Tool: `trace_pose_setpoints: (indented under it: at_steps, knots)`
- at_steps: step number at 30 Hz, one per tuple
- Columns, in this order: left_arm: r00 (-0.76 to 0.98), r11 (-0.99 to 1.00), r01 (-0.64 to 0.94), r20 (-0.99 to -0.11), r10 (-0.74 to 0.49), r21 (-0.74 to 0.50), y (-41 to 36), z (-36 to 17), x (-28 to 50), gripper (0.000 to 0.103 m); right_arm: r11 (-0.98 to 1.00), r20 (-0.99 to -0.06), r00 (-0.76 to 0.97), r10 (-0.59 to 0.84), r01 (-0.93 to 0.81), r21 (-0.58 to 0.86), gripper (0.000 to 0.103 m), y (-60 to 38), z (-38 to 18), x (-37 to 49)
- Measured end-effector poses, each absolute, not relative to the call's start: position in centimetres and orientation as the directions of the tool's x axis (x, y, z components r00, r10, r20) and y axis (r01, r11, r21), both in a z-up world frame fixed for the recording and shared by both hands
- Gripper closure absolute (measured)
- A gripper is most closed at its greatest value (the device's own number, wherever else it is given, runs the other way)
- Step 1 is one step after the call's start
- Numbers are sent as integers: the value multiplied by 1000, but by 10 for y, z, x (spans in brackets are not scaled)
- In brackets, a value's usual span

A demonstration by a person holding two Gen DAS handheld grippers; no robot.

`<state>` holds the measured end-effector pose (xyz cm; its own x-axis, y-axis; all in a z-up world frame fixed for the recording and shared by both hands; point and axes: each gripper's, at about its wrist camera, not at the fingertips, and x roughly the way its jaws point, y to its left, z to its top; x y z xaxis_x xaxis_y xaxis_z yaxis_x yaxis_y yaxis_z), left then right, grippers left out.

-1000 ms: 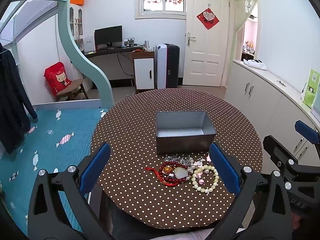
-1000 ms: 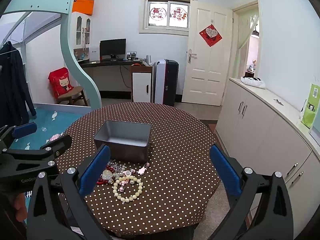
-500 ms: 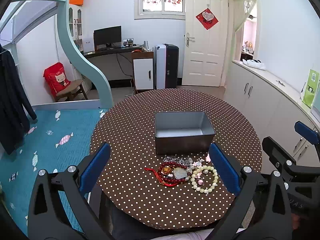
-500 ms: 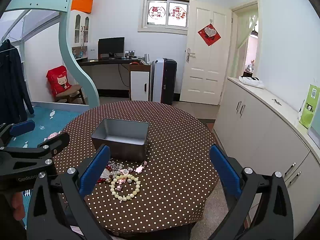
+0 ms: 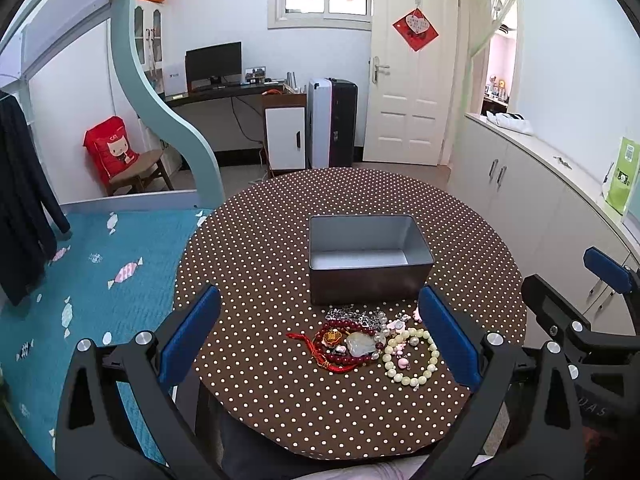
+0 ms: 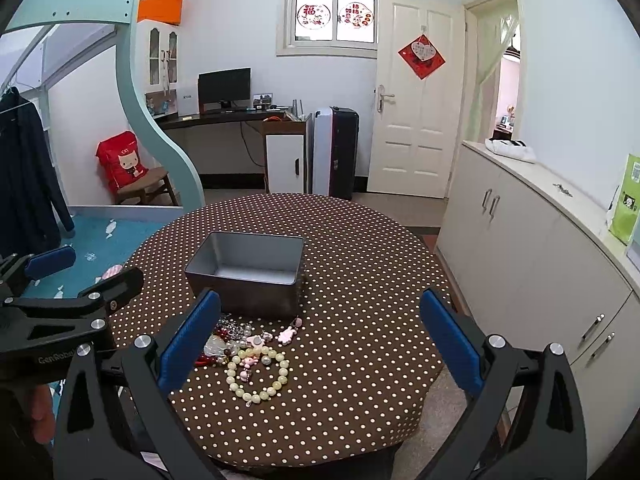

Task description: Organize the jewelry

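The left gripper (image 5: 318, 342) is seen wide apart w/ nothing between its blue pads, held above the near edge of the round polka-dot bench (image 5: 256, 248). In the right wrist view it is seen at far left (image 6: 72, 272), a person's hand (image 6: 38, 412) being partly visible below it.

A gray metal tin (image 5: 368, 260) is set approx. at the bench centre, open-topped, nothing visible inside. Just in front of it, towards the near edge, the jewelry is piled: a red cord bracelet w/ dark red beads (image 5: 336, 346) at the left of the pile, a pale jade-like pendant (image 5: 362, 343) lying on it, a silvery chain tangle (image 5: 352, 315) between the beads & the tin wall, a cream bead bracelet (image 5: 412, 356) at the right, touching the pile. A small pink charm (image 6: 286, 335) is seen near the tin's front right corner.

The right gripper (image 6: 318, 346) is likewise spread w/ nothing held, hovering above the bench; its left pad is seen over the pile's left side in its own view. In the left view it shows at far right (image 5: 576, 292), off the bench edge
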<state>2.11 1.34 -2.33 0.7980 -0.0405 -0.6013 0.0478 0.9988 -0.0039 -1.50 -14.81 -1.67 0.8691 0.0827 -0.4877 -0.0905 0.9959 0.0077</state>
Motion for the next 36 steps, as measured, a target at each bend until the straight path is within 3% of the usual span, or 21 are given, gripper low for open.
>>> trace_pose_setpoints:
  at_steps: [5, 11, 16, 24, 28, 29, 32, 34, 36]
  knots:
    - [771, 999, 42, -636, -29, 6, 16, -33, 31, 5, 990, -444, 888, 121, -140, -11, 7, -144, -22, -14]
    - [744, 999, 29, -666, -46, -36, 29, -46, 41, 5, 982, -485, 856, 178, -184, 35, 7, -138, -32, 1]
    - [720, 998, 22, -692, -58, -60, 41, -62, 52, 5, 975, -453, 864, 219, -215, 61, 7, -127, -44, 3]
    - [648, 1000, -9, -762, 16, 13, 54, -97, 79, 5, 960, -595, 765, 245, -277, 38, 7, -100, -69, 34]
    - [623, 1000, 16, -782, -25, -19, 65, -115, 94, 5, 946, -633, 713, 301, -310, 101, 7, -98, -85, 50]
    - [613, 999, 26, -789, -52, -46, 69, -118, 97, 5, 941, -649, 691, 319, -311, 131, 11, -99, -90, 56]
    - [573, 988, 42, -806, -147, -151, 82, -130, 109, 5, 936, -681, 651, 335, -314, 160, 41, -98, -95, 65]
    - [573, 993, 31, -812, -109, -112, 84, -134, 115, 5, 936, -703, 630, 330, -317, 155, 54, -97, -99, 73]
    - [572, 997, 38, -817, -75, -65, 83, -136, 119, 5, 931, -718, 608, 338, -330, 158, 73, -96, -101, 80]
